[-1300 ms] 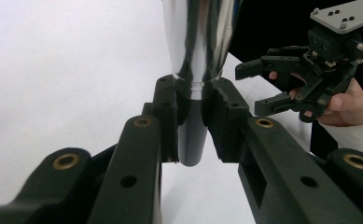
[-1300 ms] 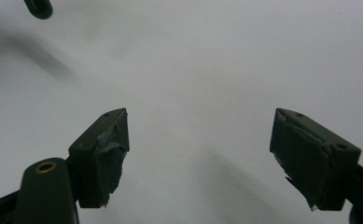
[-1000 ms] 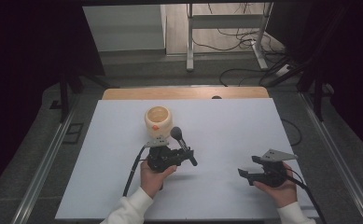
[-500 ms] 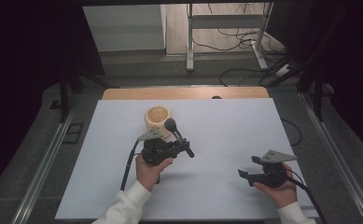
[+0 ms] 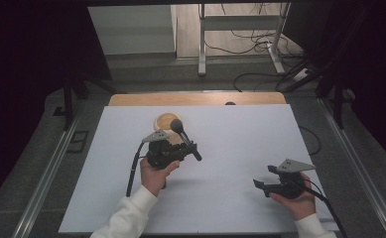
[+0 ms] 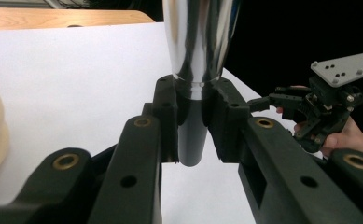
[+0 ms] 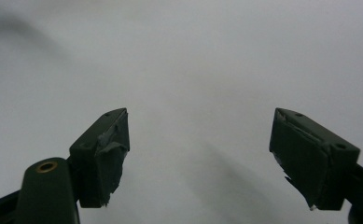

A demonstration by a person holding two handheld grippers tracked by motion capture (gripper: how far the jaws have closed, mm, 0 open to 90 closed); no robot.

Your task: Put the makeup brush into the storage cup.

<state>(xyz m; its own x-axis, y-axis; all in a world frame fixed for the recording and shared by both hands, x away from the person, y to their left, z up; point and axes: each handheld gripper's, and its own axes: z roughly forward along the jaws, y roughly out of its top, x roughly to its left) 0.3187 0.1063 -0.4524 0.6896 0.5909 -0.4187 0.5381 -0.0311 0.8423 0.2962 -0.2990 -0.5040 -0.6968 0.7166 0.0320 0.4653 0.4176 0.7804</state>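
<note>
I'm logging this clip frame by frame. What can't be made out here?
- Microphone: head cut off by the top edge in the left gripper view.
- Wooden holder: near side hidden behind the left gripper in the high view.
- Right gripper: jaws apart over bare white table.

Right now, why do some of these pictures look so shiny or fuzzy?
In the left gripper view the microphone handle mirrors the room in bright streaks, and the near jaws are soft. In the right gripper view the white table is a hazy blur with faint shadows. In the high view the surroundings are dark, the table evenly lit.
</note>
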